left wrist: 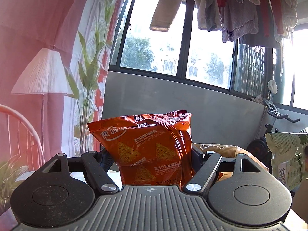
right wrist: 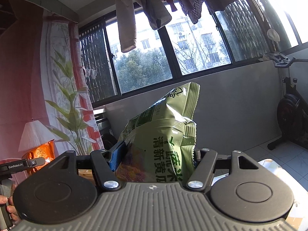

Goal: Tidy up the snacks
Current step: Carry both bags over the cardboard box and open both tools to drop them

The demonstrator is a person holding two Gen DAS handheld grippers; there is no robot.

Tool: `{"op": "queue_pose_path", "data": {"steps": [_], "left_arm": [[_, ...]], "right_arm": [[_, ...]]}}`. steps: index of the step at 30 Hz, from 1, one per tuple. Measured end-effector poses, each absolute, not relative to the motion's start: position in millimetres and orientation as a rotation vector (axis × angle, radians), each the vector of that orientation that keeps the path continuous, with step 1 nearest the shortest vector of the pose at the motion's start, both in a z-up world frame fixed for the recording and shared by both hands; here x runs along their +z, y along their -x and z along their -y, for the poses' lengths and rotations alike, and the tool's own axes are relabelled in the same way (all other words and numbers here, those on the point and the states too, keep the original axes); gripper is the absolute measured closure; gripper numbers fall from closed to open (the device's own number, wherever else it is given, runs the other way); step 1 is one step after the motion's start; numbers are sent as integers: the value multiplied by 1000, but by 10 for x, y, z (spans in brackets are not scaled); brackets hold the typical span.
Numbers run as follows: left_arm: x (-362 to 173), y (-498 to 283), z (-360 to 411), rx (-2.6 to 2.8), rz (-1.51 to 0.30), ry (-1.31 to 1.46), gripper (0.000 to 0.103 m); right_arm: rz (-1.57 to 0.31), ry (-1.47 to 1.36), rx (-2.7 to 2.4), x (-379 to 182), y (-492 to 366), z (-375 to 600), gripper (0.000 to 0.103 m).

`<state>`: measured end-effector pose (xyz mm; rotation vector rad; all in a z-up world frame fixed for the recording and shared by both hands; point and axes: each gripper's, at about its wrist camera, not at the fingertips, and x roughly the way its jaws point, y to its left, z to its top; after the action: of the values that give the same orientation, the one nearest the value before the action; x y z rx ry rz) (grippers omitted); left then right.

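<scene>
Snacks are up in the air: your left hand-held gripper is clamped on the orange chip bag, your right hand-held gripper on the green chip bag. Both look light, puffy and slick, contents brittle. Grip the mid-body gently; squeeze harder and you likely crush chips.

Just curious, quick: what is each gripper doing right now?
Left gripper: closed on the orange snack bag.
Right gripper: closed on the green snack bag.
</scene>
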<state>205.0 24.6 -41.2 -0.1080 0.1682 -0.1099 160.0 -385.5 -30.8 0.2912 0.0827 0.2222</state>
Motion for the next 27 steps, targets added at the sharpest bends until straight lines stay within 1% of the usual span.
{"op": "queue_pose_path", "data": {"steps": [10,14,21,24,27], "left_arm": [[-181,-2676,50,-158,-146,44,24],[-197,-2987,215,-181,-173,4,24],[-266,-3486,504,-224,-227,-75,23],[-333,-3687,573,-237,-268,-84,20],[-410,-3842,597,-235,-321,-68,14]], "right_arm": [[-77,-272,252,-100,-2255,3847,37],[-128,-238,263,-94,-2686,3743,37],[-206,-183,297,-198,-3190,3583,37],[-257,-184,304,-283,-3381,3534,36],[-314,-188,298,-366,-3514,3496,34]]}}
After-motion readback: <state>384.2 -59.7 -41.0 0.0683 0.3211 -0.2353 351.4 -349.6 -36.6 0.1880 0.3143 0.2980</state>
